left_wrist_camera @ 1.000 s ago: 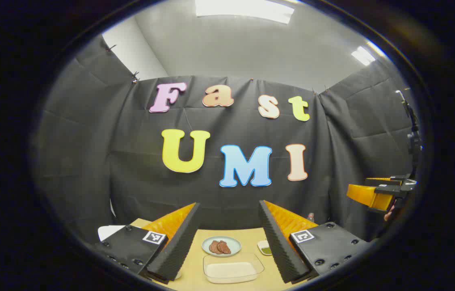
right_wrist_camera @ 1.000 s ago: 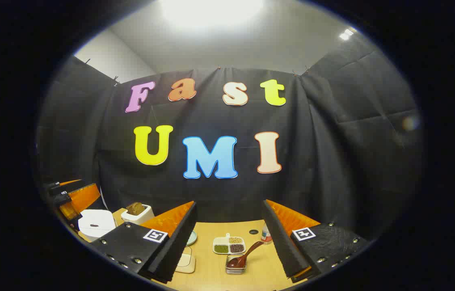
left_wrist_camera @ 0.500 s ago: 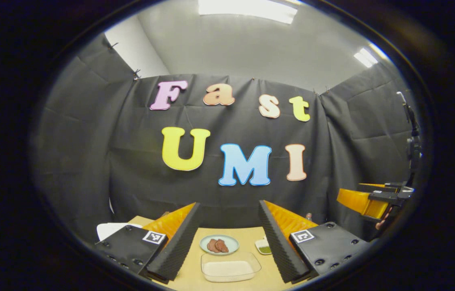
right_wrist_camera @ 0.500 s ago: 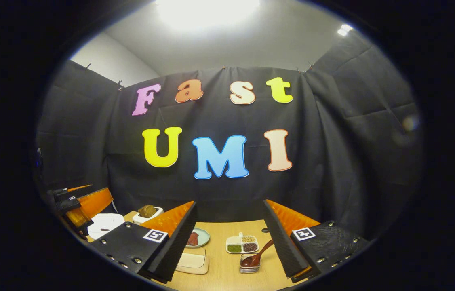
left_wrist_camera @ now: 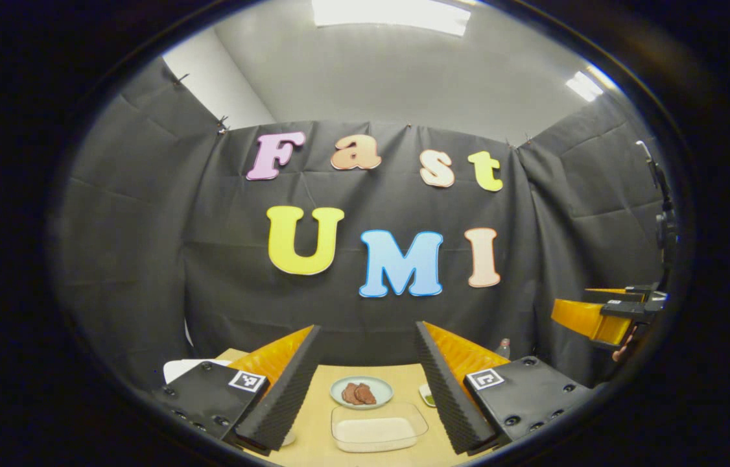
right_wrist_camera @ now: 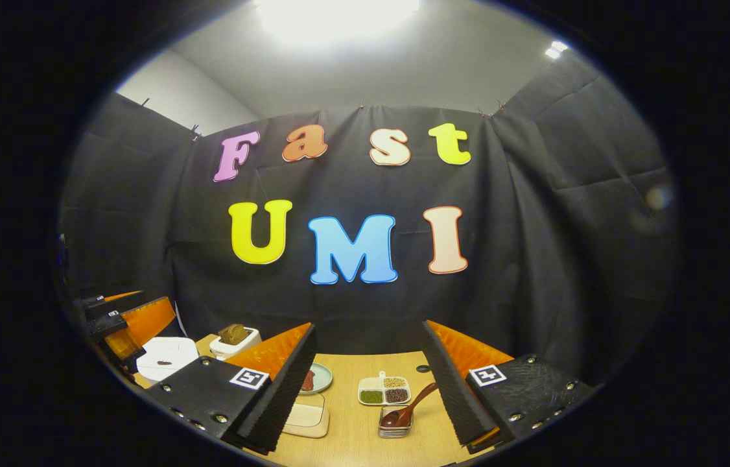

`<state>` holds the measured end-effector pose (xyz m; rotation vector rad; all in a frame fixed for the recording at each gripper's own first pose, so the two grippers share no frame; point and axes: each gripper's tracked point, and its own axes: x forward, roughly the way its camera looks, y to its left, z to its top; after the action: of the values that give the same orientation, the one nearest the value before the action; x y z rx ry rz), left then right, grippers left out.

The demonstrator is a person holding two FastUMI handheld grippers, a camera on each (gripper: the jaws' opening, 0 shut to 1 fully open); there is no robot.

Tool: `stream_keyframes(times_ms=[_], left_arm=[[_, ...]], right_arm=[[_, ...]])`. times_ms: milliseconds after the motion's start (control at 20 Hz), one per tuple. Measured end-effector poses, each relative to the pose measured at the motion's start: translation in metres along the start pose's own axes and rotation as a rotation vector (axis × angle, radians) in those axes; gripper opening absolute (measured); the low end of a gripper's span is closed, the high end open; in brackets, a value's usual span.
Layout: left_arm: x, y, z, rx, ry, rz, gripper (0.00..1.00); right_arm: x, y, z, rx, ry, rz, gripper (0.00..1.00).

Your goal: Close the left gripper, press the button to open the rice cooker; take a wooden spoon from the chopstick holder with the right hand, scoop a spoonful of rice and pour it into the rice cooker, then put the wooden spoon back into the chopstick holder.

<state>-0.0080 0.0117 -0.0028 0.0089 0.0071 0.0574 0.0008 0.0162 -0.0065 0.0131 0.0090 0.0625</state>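
Observation:
My left gripper (left_wrist_camera: 366, 326) is open and empty, held above the wooden table (left_wrist_camera: 319, 415). Below its fingers lies a clear glass dish of rice (left_wrist_camera: 378, 429). An edge of the white rice cooker (left_wrist_camera: 191, 367) peeks past its left finger. My right gripper (right_wrist_camera: 368, 324) is open too, with nothing between its fingers. Beneath it a wooden spoon (right_wrist_camera: 413, 403) leans in a small clear chopstick holder (right_wrist_camera: 394, 425). The rice cooker (right_wrist_camera: 167, 355), lid down, sits at the left in the right gripper view, beside the left gripper (right_wrist_camera: 124, 319). The right gripper (left_wrist_camera: 601, 314) hangs far right in the left gripper view.
A plate of brown food (left_wrist_camera: 361, 393) lies behind the rice dish. A divided white dish of beans (right_wrist_camera: 383, 391) sits behind the spoon. A small white appliance with brown bread (right_wrist_camera: 233, 337) stands at the back left. The black cloth wall closes off the table's far side.
Both views have drifted slightly, the scene sliding a little to the right. Both grippers stay open and hold nothing.

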Motion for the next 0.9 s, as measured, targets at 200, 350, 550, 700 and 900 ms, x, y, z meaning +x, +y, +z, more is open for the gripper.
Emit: stream_keyframes(times_ms=[200,350,550,700,900], left_arm=[[0.009,0.024,-0.009,0.005,0.017,0.047,0.97],[0.015,0.048,-0.022,0.014,0.043,0.085,0.96],[0.020,0.087,-0.047,0.025,0.095,0.134,0.79],[0.023,0.115,-0.075,0.035,0.173,0.159,0.43],[0.027,0.157,-0.118,-0.011,0.302,0.185,0.12]], right_arm=[[0.006,0.005,-0.004,0.008,0.001,0.022,0.97],[0.011,0.010,-0.014,0.003,0.025,0.037,0.97],[0.017,0.014,-0.027,0.005,0.051,0.048,0.96],[0.025,0.018,-0.039,0.001,0.078,0.058,0.97],[0.034,0.027,-0.056,0.003,0.118,0.086,0.97]])
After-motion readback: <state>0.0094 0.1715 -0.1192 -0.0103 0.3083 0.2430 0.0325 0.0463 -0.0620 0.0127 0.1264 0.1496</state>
